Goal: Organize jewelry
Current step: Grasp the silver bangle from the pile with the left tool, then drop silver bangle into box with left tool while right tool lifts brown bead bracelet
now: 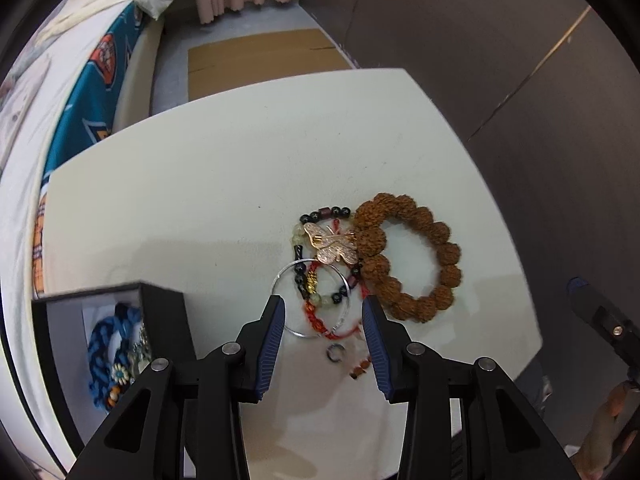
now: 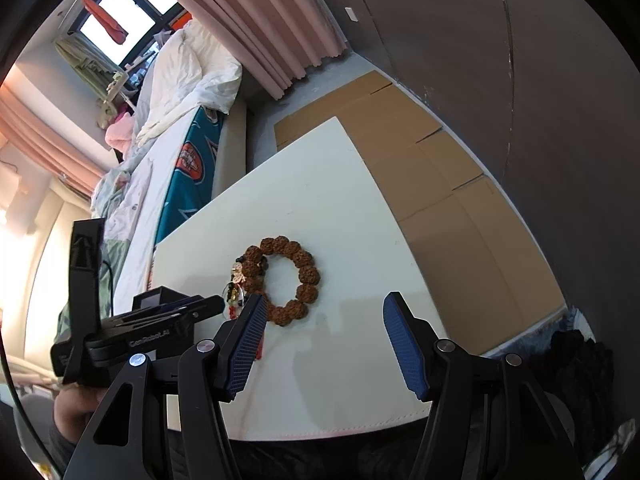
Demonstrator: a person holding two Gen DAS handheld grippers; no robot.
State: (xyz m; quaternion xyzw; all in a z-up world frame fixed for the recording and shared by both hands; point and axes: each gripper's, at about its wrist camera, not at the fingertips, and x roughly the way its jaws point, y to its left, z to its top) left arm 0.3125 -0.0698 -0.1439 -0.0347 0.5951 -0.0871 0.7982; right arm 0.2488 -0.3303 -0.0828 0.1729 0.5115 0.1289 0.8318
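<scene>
Our left claw [image 1: 323, 312] hangs spread over the tangled bracelets [image 1: 328, 276]; our right claw [image 2: 324, 308] gapes empty; the black box [image 1: 120, 320] is half hidden.

A white counter [image 2: 320, 184] stands near a dark grey wall [image 2: 520, 60]. Flattened cardboard [image 2: 440, 184] covers the grey floor beside it. Pink curtains [image 2: 256, 12] hang by a bright window [image 2: 116, 20], and daylight falls on a bed [image 2: 160, 148] heaped with rumpled white bedding and a teal patterned sheet.

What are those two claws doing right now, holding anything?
Left claw: open, empty, above the thin silver wire bangle.
Right claw: open, empty, over the white table.
</scene>
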